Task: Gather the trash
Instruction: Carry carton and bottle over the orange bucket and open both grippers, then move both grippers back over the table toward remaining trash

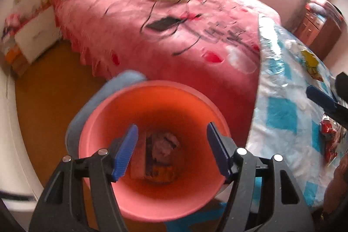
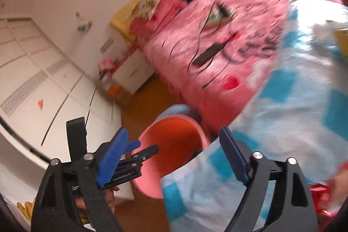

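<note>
trash [image 1: 162, 158] lies in the pink bin [image 1: 104, 123] beneath the empty, parted left gripper [image 1: 171, 150]; the wide, empty right gripper [image 2: 174, 158] likely next seeks the red wrapper [image 1: 329, 138].

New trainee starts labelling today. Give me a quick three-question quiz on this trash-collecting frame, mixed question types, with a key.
1. True or false: the pink bin already has items at its bottom.
2. Multiple choice: what is between the fingers of the left gripper? A) a red wrapper B) nothing C) a pillow
3. Short answer: the red wrapper lies on what surface?

Key:
1. True; the trash in the bin shows in the left wrist view.
2. B; the jaws stand apart above the bin.
3. The blue-and-white checked cover beside the pink bedspread.
</note>
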`<move>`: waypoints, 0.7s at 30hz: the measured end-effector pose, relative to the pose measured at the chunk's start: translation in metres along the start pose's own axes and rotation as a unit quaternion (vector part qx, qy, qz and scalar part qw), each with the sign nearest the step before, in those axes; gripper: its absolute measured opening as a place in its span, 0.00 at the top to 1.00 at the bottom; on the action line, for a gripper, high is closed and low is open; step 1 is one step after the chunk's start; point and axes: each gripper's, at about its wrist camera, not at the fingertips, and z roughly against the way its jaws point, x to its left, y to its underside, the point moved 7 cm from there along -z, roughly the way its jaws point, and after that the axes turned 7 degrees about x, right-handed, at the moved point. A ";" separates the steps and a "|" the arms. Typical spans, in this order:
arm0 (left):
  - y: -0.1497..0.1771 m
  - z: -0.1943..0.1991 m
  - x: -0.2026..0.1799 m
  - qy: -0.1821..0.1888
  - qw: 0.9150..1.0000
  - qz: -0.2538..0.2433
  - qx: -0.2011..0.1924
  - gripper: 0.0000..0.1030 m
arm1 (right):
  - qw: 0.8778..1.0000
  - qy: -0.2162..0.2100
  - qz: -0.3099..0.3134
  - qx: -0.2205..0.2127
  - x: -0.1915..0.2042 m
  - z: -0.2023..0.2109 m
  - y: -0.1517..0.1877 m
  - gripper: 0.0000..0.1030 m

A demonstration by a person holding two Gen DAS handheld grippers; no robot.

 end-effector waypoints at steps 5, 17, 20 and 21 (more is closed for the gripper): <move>-0.012 0.013 -0.035 0.029 0.999 -0.017 -0.037 0.35 | 0.996 0.074 0.004 -0.048 -0.018 0.048 0.012 0.14; -0.027 0.053 -0.144 0.068 0.991 -0.066 -0.098 0.16 | 0.971 0.211 0.012 -0.111 -0.058 0.135 0.059 0.08; -0.026 0.059 -0.163 0.069 0.990 -0.079 -0.099 0.14 | 0.963 0.235 0.027 -0.128 -0.060 0.154 0.065 0.08; -0.025 0.060 -0.172 0.067 0.989 -0.087 -0.098 0.14 | 0.961 0.238 0.026 -0.137 -0.062 0.161 0.066 0.08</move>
